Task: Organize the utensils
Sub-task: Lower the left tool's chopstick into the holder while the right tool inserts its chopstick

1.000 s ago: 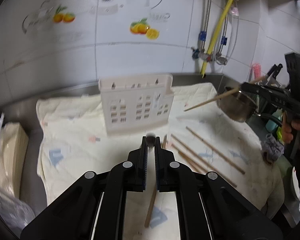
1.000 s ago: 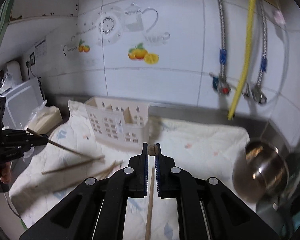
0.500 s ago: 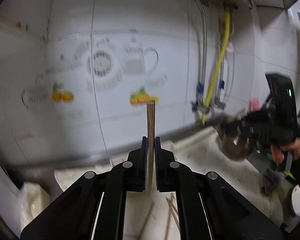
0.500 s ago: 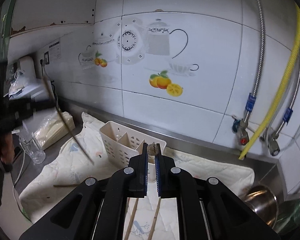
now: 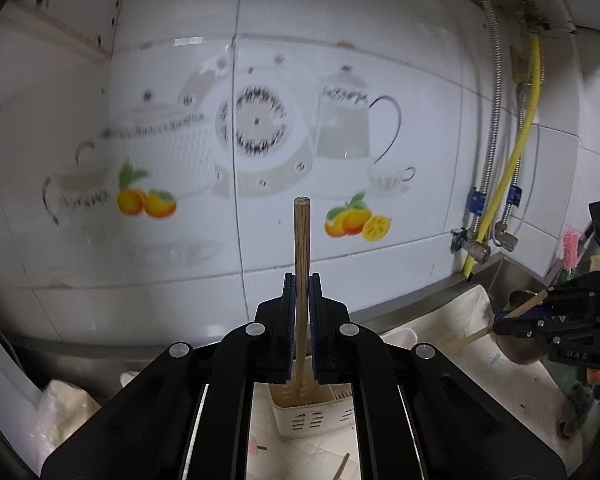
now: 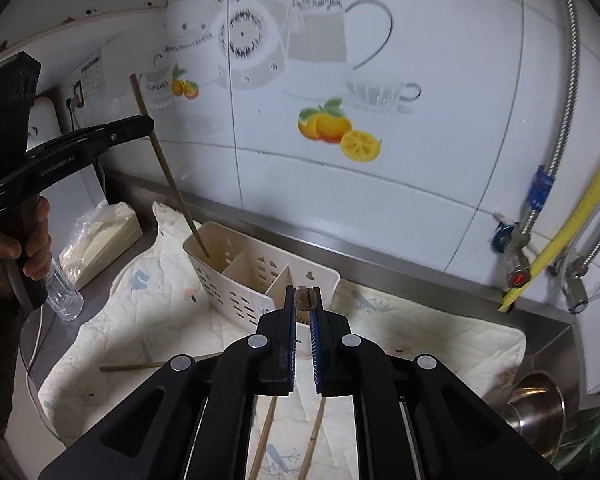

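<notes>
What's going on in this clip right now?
A person is sorting wooden chopsticks into a cream utensil caddy on a quilted cloth. The left gripper is shut on a chopstick held almost upright, its lower tip inside the caddy's left compartment. The right gripper is shut on another chopstick, seen end-on. More chopsticks lie on the cloth.

chopstick [image 5: 301,280]: we see matt brown wood
holder [image 6: 236,280]: smooth cream plastic
wall tiles [image 6: 440,160]: glossy white
cloth [image 6: 420,340]: quilted
bowl [image 6: 536,404]: shiny metal
</notes>
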`<state>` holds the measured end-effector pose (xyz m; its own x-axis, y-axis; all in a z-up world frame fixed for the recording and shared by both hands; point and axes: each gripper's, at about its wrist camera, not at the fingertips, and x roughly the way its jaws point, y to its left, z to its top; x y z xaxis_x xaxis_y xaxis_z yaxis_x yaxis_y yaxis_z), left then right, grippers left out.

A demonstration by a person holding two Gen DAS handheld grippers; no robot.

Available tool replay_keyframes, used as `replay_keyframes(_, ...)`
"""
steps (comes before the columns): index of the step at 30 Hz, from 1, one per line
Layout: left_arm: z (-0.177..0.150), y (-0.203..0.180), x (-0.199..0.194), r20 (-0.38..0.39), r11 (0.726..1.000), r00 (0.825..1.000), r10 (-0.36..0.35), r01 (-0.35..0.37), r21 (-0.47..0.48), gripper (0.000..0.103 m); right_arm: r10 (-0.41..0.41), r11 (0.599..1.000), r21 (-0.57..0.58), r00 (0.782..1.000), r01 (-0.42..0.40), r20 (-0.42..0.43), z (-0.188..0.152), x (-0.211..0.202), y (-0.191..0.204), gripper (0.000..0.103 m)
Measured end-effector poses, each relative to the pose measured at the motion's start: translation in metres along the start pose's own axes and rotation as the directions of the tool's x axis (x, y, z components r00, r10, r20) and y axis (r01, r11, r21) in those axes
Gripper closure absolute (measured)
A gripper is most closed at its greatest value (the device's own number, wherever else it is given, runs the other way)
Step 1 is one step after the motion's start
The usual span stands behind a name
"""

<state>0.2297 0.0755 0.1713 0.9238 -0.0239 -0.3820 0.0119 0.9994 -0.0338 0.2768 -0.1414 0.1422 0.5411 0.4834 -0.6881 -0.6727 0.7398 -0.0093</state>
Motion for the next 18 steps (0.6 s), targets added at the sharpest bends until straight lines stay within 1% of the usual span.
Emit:
replay_keyframes(4,-0.015,0.005,0.019,-0.06,1.0,0.998,-0.014,0.012,-0.025,0.097,0.009,1.0,0.018,0.999,-0.009,-0.031,-0.002,0.018,-0.003,0.097)
replay_keyframes(8,-0.03,0.014,0.034,-0.116,0.998,0.993,-0.02,0.013,-0.055,0.097,0.014,0.999,0.043,0.999,-0.012,-0.043,-0.006,0.029,-0.008,0.096)
replay_keyframes(11,-0.037,0.021,0.041,-0.146,0.995,0.989,-0.039,0.026,-0.093,0.097,0.016,0.998,0.059,0.999,-0.013,-0.044,-0.007,0.033,-0.012,0.096)
replay_keyframes(13,-0.04,0.023,0.042,-0.15,0.995,0.988,-0.034,0.019,-0.097,0.096,0.013,0.998,0.068,0.999,-0.01,-0.041,-0.007,0.034,-0.015,0.094)
replay_keyframes(17,-0.038,0.02,0.037,-0.143,0.995,0.989,-0.039,0.025,-0.097,0.095,0.007,0.996,0.084,1.0,-0.005,-0.018,-0.006,0.029,-0.019,0.093)
replay_keyframes(18,-0.037,0.019,0.035,-0.139,0.995,0.989,-0.039,0.025,-0.095,0.095,0.002,0.997,0.083,1.0,-0.001,-0.009,-0.006,0.026,-0.019,0.09)
